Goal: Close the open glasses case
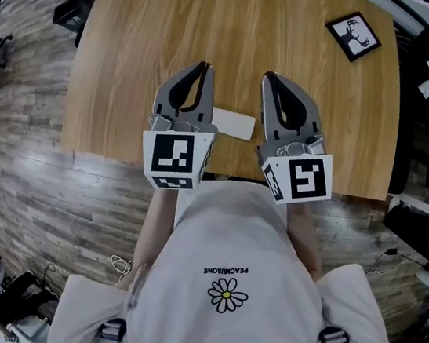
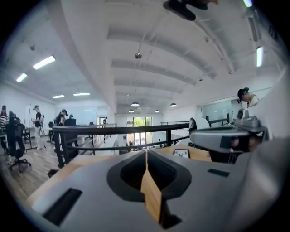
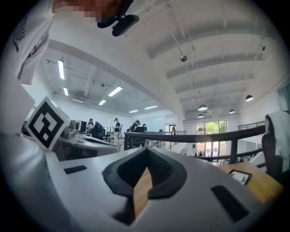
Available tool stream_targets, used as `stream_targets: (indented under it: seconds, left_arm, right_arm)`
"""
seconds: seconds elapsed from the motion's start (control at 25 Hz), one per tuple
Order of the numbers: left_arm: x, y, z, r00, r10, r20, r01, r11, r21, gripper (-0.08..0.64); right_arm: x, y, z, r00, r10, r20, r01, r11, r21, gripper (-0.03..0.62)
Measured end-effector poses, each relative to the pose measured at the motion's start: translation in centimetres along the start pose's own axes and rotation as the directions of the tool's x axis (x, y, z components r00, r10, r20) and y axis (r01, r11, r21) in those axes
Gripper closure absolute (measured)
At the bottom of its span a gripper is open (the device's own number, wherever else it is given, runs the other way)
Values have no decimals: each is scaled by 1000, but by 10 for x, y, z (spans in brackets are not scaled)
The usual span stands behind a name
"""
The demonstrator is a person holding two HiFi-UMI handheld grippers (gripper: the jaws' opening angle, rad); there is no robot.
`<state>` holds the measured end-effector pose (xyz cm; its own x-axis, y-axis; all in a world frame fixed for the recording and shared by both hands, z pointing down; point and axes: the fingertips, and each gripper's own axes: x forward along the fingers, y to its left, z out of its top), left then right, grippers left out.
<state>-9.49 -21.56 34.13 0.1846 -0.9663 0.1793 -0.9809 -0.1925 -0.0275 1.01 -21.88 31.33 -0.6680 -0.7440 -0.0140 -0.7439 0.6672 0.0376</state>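
Both my pairs of jaws are pressed together and empty, on the left gripper (image 1: 206, 66) and the right gripper (image 1: 267, 76). Between them, one white glasses case (image 1: 234, 124) lies on the surface (image 1: 243, 20) by its near edge. One framed picture (image 1: 352, 35) sits at the far right corner.

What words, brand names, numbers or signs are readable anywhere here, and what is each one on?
"PEACEMINUSONE" (small, upside down in the head view, middle letters unclear): on the person's white shirt, above a daisy print.
Square black-and-white markers on the left gripper and right gripper: coded patterns, not words.
Framed picture on the table: a deer's head drawing, no readable text.
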Motion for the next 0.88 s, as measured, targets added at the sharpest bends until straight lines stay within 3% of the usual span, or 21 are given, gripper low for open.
stream_targets:
  seconds: [0.24,0.88]
  left_arm:
    - [-8,15,40,993,22,120,-24,1000,17,543]
    - [-1,27,47,991,11,135,-14,1000,16,543]
  right_arm:
    - [2,-7,3,998,-56,4,56,997,-45,586]
    - [5,-10,1,994,-109,-14,107,990,-96,588]
